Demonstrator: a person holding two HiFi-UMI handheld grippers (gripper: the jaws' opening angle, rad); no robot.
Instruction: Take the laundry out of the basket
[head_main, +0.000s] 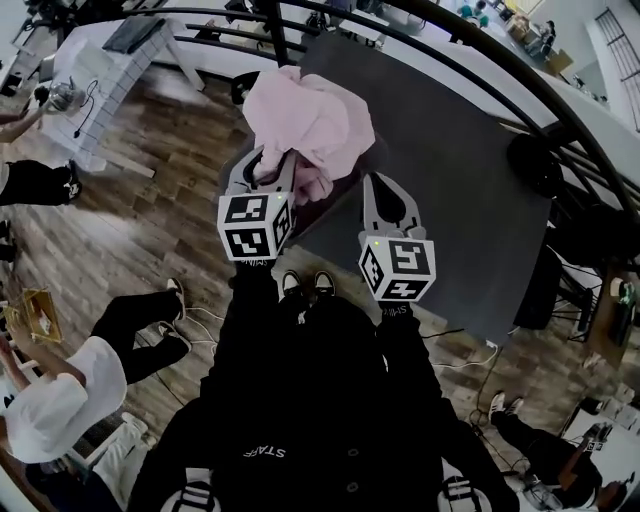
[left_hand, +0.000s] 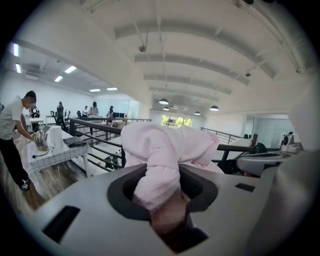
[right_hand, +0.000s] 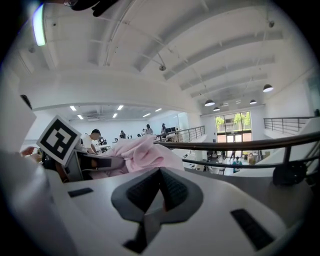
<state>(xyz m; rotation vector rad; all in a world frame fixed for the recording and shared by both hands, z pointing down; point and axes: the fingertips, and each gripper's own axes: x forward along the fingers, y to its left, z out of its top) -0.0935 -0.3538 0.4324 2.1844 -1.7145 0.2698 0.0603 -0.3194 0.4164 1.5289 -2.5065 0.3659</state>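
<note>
**Open loft hall, dark table by the railing: one pink garment up in the left gripper**

Wooden floor (head_main: 150, 200) and a black railing (head_main: 560, 105) border the dark table (head_main: 450, 190).

Left gripper (left_hand: 162, 187): jaws clamped on a twisted fold of the pink garment (left_hand: 160, 142). The rest of the cloth bunches loosely beyond the tips. In the head view it hangs in the air over the near left corner of the table.

Right gripper (right_hand: 161, 180): pads pressed together with nothing between them, just beside the cloth and not touching it.

A dark shape (head_main: 348, 182) below the cloth may be the basket; I cannot tell.

Risks (judgement):
- The grip is on a single narrow fold, and the weight of the loose bulk could pull it out of the jaws.
- A trailing hem could snag on whatever lies beneath and drag it along.
- The right gripper gives no support as it stands.

Count: two grippers, one garment in view, one table. Any other laundry is not visible.
</note>
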